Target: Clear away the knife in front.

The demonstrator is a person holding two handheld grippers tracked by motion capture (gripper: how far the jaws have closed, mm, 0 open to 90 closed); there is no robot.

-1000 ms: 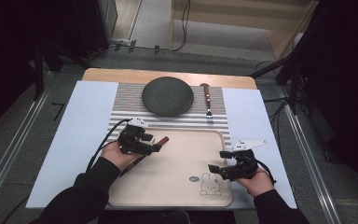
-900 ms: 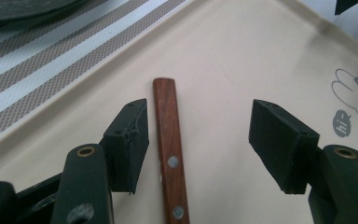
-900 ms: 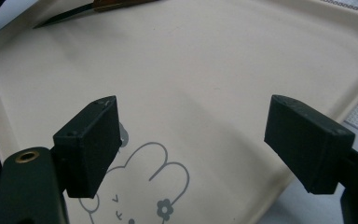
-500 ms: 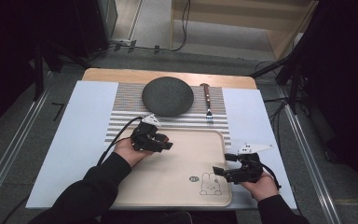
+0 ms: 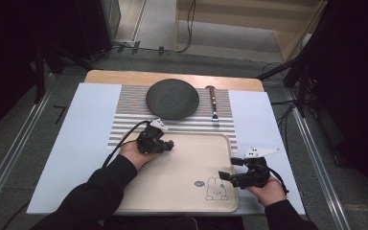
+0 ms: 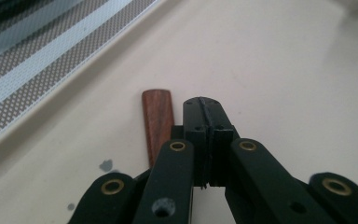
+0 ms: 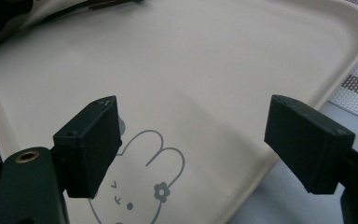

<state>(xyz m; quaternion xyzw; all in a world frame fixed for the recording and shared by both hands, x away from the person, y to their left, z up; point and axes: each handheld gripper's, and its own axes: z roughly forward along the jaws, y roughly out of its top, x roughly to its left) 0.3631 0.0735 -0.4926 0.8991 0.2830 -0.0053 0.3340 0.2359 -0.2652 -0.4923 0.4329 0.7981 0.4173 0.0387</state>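
Although its far part is hidden under the black linkage, the wooden handle (image 6: 157, 122) is easy to place: it lies flat on the cream tray (image 5: 191, 167), near the tray's far left corner, with its rounded reddish-brown end poking out just beside the left gripper (image 6: 205, 116). That gripper's jaws have just been closing and now stand together, pad against pad, with nothing visible between them. The handle runs along their left side rather than inside the grip, so it seems to have been laid down, not picked up.

Smooth, matte and shallow-rimmed, the tray looks like plastic, with rounded corners and a rabbit drawing (image 5: 214, 190) printed near its right front corner. Over that corner the right gripper (image 7: 200, 126) hangs with its blocky jaws wide apart and empty, probably waiting its turn.

Beyond the tray a striped woven mat (image 5: 124, 127) carries a round, dark, slightly grainy plate (image 5: 172, 98), and beside it a second wooden-handled utensil (image 5: 212, 103), laid out like a place setting.
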